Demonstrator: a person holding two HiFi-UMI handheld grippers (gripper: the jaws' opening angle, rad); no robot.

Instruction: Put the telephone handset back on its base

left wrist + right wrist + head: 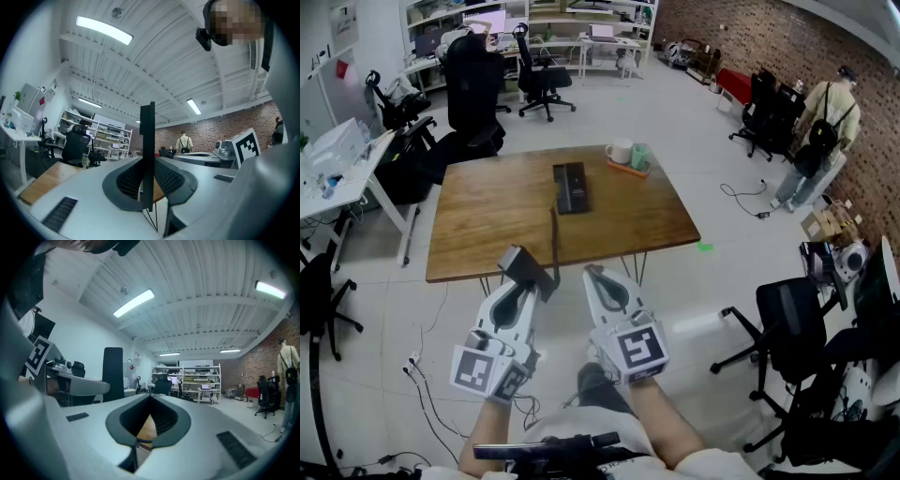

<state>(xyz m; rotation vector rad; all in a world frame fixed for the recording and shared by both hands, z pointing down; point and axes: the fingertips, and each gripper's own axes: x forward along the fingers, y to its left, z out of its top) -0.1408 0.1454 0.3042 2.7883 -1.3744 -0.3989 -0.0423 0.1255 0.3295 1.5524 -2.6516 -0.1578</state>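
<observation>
The black telephone base [571, 187] lies flat near the middle of the wooden table [478, 220]. A dark cord [553, 234] runs from it over the table's near edge to the black handset [521, 262]. My left gripper [529, 274] is shut on that handset in front of the table. In the left gripper view the handset [147, 150] stands as a thin upright black slab pinched between the jaws. My right gripper [596, 276] hangs beside it, shut and holding nothing. In the right gripper view [149, 401] its tips meet.
A white mug [620, 152] and a green cup [639, 156] stand on a small tray at the table's far right. Black office chairs [789, 319] stand to the right and behind the table. A person [825, 122] stands by the brick wall.
</observation>
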